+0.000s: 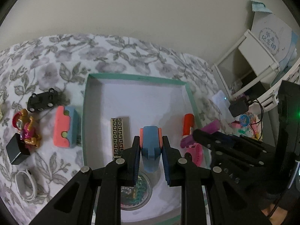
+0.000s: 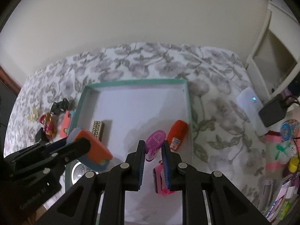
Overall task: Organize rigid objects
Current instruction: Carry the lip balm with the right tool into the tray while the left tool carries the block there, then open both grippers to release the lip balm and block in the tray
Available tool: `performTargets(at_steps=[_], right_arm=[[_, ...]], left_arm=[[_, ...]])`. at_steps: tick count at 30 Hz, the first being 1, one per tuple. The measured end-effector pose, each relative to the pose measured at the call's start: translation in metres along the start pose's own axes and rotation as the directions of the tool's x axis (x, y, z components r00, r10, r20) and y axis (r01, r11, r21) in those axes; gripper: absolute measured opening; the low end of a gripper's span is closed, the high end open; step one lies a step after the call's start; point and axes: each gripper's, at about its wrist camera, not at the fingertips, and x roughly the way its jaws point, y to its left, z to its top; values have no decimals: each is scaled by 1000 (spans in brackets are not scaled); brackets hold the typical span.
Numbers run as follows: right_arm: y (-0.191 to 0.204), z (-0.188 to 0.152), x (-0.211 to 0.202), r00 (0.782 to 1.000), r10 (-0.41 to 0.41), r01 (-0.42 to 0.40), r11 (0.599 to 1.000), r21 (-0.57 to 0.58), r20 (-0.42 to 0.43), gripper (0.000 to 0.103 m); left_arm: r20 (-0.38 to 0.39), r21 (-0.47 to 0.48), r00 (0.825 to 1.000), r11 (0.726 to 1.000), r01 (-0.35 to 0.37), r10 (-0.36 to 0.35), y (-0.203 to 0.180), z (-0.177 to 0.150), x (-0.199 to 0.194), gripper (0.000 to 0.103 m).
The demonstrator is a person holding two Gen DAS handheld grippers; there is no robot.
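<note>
Pinching a blue-and-coral block (image 1: 150, 146) and a purple toy (image 2: 154, 146) over the teal box (image 1: 137, 77), both hand-held grippers risk colliding.

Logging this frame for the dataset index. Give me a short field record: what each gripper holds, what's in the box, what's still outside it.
left gripper: shut on blue and coral block, above the box
right gripper: shut on purple toy, above the box
container: teal-rimmed box on floral cloth
in box: gold-patterned bar, orange tube, pink item, round foil-topped disc
outside, left of box: black toy car, pink and blue block, figurine, black cube, white cable
</note>
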Motion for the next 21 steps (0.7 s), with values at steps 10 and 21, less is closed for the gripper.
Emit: performTargets(at_steps=[10, 21], right_arm=[[9, -2, 25, 999, -21, 21, 1000, 10, -30, 19], [1, 0, 27, 1000, -28, 28, 997, 78, -4, 20]], left_arm=[[-22, -18, 1000, 1000, -9, 8, 5, -4, 23, 23], [-26, -34, 1000, 999, -4, 3, 7, -1, 21, 29]])
